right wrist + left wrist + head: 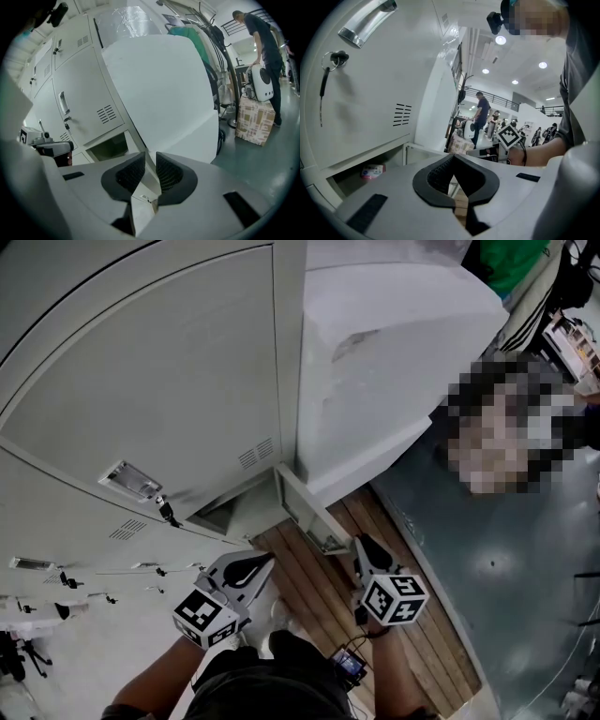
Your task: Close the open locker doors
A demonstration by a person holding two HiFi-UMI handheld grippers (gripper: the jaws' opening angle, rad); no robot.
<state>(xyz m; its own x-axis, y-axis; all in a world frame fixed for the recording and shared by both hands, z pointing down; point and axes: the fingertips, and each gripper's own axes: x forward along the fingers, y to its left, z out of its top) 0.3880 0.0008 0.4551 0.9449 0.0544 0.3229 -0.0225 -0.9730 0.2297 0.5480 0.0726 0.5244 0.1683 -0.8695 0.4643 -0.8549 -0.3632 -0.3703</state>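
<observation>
The bottom locker (225,514) stands open, its grey door (305,505) swung out over the wooden floor. Through the left gripper view I see into that compartment (370,180), where a small pink and white packet (372,171) lies. My right gripper (362,546) is at the door's free edge. In the right gripper view the thin door edge (142,204) runs between the jaws, and the right gripper (150,157) is shut on it. My left gripper (263,563) hangs in front of the opening; its tips (453,157) meet with nothing between them.
The locker above is shut, with a handle (368,21) and keys hanging in its lock (335,58). A large white panel (394,362) stands right of the lockers. People and a cardboard box (255,119) are on the grey floor (525,587) beyond.
</observation>
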